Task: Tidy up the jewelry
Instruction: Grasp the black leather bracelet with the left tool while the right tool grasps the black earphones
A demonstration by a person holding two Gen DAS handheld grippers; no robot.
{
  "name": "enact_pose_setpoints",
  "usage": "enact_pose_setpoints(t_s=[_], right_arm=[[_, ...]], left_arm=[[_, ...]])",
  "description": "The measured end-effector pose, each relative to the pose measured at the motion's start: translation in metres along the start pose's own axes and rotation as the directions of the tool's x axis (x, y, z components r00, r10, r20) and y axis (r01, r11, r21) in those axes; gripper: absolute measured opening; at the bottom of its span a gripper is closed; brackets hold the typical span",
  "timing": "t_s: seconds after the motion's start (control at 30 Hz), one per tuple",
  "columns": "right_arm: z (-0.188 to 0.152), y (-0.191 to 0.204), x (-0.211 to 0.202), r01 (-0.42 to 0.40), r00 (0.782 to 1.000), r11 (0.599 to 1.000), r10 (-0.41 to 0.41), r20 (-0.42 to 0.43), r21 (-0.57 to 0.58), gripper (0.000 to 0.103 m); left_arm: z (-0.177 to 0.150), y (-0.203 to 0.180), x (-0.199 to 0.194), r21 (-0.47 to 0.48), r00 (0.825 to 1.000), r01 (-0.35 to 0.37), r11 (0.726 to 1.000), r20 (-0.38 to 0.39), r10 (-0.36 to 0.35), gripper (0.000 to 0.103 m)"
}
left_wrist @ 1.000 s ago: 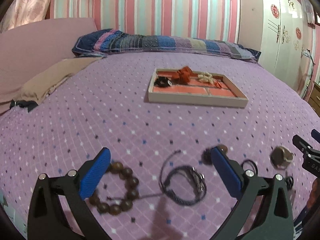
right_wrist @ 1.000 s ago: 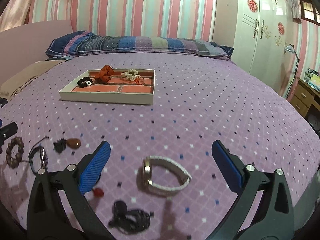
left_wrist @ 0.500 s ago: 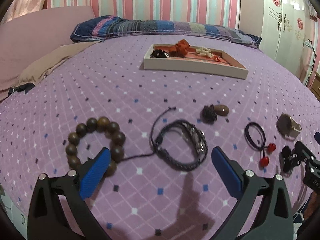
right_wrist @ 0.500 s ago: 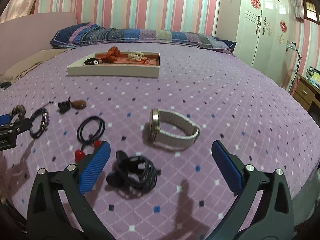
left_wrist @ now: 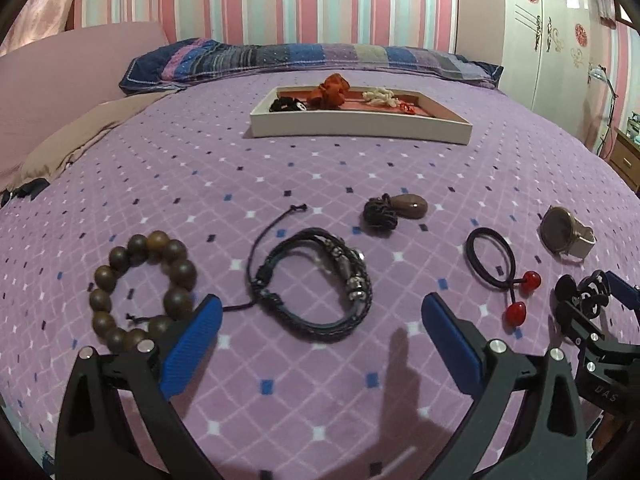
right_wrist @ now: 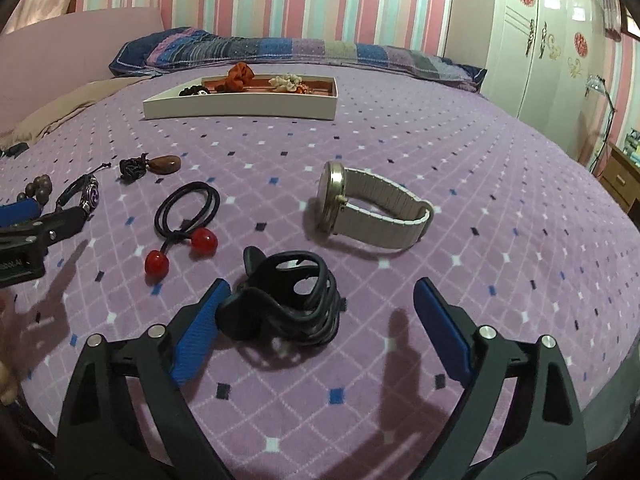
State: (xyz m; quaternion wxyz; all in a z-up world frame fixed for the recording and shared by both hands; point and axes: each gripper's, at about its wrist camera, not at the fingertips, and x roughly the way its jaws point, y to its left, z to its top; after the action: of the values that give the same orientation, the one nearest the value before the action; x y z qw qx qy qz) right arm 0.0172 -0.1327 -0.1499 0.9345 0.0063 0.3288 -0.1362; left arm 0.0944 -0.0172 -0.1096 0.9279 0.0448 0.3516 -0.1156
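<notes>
Closing right gripper (right_wrist: pixel 316 312) brackets black claw hair clip (right_wrist: pixel 286 300), lower centre; pads not yet pressing. Clip: light, stiff, springy plastic; grip across body. Left gripper (left_wrist: pixel 320 328) wide, w/ braided bracelet (left_wrist: pixel 312 280) between.

A bed (left_wrist: pixel 320 168) fills most of the view, spread with a purple cover patterned in a pale diamond grid with small white, blue and dark squares. At its far end lies a long striped pillow (left_wrist: pixel 304 58) in blues, purples and greys. On the far left sits a plain pink headboard (left_wrist: pixel 80 64), with a tan blanket (left_wrist: pixel 84 136) bunched just below it. The far wall (left_wrist: pixel 280 0) has vertical pink, white and pale blue stripes. On the right stands a white wardrobe (right_wrist: pixel 552 48) with red and gold ornaments on its doors. Beside it, far right, a wooden drawer unit (right_wrist: pixel 620 176) shows at the edge. Light is soft and even, casting faint shadows on the near cover.
</notes>
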Motion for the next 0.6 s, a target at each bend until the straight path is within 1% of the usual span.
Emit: enact_pose_setpoints(t_s=[0.1,0.17,0.33,0.4,0.47,0.5,0.57,0.6], right_arm=[[0.001,0.000,0.002,-0.015,1.000,1.000,0.015,-0.007,-0.001,0.083],[0.000,0.002,0.004,-0.027,1.000,1.000,0.027,-0.014,-0.005,0.075],[0.002,0.005,0.006,-0.048,0.999,0.999,0.047,-0.015,-0.012,0.064],[0.003,0.005,0.006,-0.058,0.998,0.998,0.058,-0.012,-0.010,0.061],[0.004,0.006,0.006,-0.073,0.997,0.997,0.073,-0.011,-0.013,0.054],[0.004,0.006,0.006,-0.072,0.997,0.997,0.072,-0.009,-0.015,0.054],[0.004,0.007,0.005,-0.073,0.997,0.997,0.073,-0.005,-0.016,0.054],[0.004,0.006,0.006,-0.076,0.997,0.997,0.076,-0.005,-0.015,0.054]], left_arm=[[0.002,-0.003,0.007,0.005,1.000,0.004,1.000,-0.010,-0.004,0.090],[0.002,-0.004,0.012,0.002,1.000,0.007,1.000,-0.027,-0.007,0.082],[0.005,-0.006,0.019,0.001,0.999,-0.007,1.000,-0.039,0.007,0.082],[0.006,-0.007,0.021,0.006,0.999,-0.014,1.000,-0.042,0.014,0.080],[0.008,-0.007,0.024,0.003,0.999,-0.017,1.000,-0.048,0.017,0.074],[0.009,-0.007,0.025,0.001,0.999,-0.018,1.000,-0.048,0.018,0.072],[0.010,-0.006,0.026,0.001,0.999,-0.022,1.000,-0.046,0.022,0.060],[0.011,-0.005,0.026,0.003,0.999,-0.026,1.000,-0.045,0.026,0.059]])
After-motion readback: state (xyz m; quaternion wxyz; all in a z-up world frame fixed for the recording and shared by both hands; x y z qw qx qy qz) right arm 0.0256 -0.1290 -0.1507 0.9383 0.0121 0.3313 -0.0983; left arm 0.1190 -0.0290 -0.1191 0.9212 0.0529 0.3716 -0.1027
